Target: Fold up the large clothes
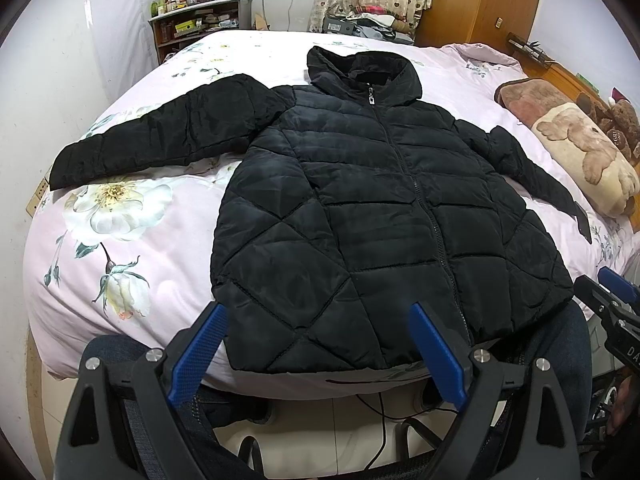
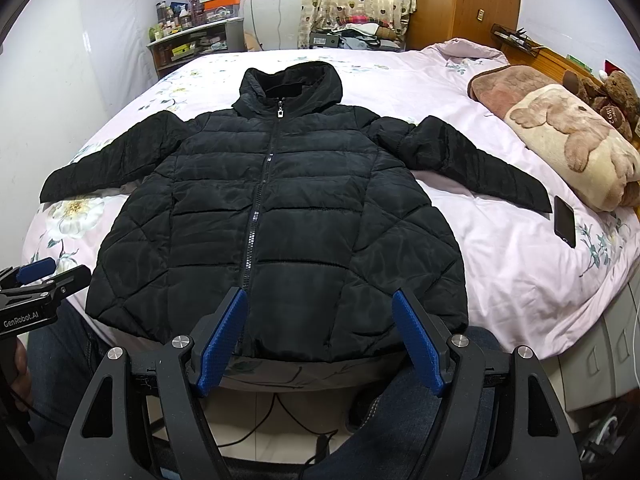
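Observation:
A black quilted hooded jacket (image 1: 360, 216) lies flat and zipped on the pink floral bed (image 1: 160, 248), sleeves spread out, hem toward me; it also shows in the right wrist view (image 2: 280, 208). My left gripper (image 1: 318, 312) is open and empty, hovering just short of the hem's left half. My right gripper (image 2: 320, 298) is open and empty, near the hem's right half. Each gripper shows at the edge of the other's view: the right one (image 1: 612, 296) and the left one (image 2: 44, 276).
A black phone (image 2: 565, 221) lies on the bed by the right sleeve cuff. Pillows (image 2: 560, 132) and a teddy bear (image 2: 616, 98) sit at the right. A cluttered shelf (image 2: 192, 42) and wardrobe (image 2: 460, 0) stand behind. My knees and cables are below the bed edge.

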Tool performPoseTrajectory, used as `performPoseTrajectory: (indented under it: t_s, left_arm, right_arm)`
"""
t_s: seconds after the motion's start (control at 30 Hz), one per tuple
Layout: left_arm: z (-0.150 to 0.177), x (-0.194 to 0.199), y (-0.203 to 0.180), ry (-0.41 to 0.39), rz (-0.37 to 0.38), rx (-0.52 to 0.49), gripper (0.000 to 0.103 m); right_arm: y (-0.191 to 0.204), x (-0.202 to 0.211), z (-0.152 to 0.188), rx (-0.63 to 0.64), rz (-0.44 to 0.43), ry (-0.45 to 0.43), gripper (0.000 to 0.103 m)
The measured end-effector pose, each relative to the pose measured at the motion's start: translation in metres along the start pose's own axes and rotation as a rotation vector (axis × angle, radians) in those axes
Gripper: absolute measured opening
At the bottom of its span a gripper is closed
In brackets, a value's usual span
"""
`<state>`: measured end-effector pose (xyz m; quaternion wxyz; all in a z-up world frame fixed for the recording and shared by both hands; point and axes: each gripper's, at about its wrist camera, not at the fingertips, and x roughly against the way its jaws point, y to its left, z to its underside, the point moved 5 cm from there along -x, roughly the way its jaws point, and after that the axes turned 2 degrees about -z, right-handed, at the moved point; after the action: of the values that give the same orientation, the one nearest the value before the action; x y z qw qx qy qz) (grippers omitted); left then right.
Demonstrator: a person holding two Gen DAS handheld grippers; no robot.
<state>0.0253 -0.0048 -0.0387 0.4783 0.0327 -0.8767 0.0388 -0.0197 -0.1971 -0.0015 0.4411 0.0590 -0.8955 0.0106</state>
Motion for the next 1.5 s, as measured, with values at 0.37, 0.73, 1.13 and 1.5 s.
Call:
performPoseTrajectory:
  t_s: [0.37, 0.73, 1.13, 1.5]
  left_arm:
    - [0.000, 0.000, 0.001, 0.000, 0.001, 0.001, 0.093]
    - [0.000, 0.000, 0.000, 0.000, 0.001, 0.001, 0.093]
    - [-0.001, 0.001, -0.003, -0.007, -0.006, 0.008, 0.093]
    - [-0.014, -0.015, 0.003, -0.008, -0.001, 0.009, 0.093]
  right_arm:
    - [0.001, 0.000, 0.000, 0.001, 0.000, 0.000, 0.075]
    - [0.001, 0.000, 0.000, 0.001, 0.000, 0.001, 0.075]
    - [0.001, -0.002, -0.001, 0.005, 0.001, 0.002, 0.075]
    - [0.010, -0.016, -0.007, 0.018, -0.004, 0.001, 0.075]
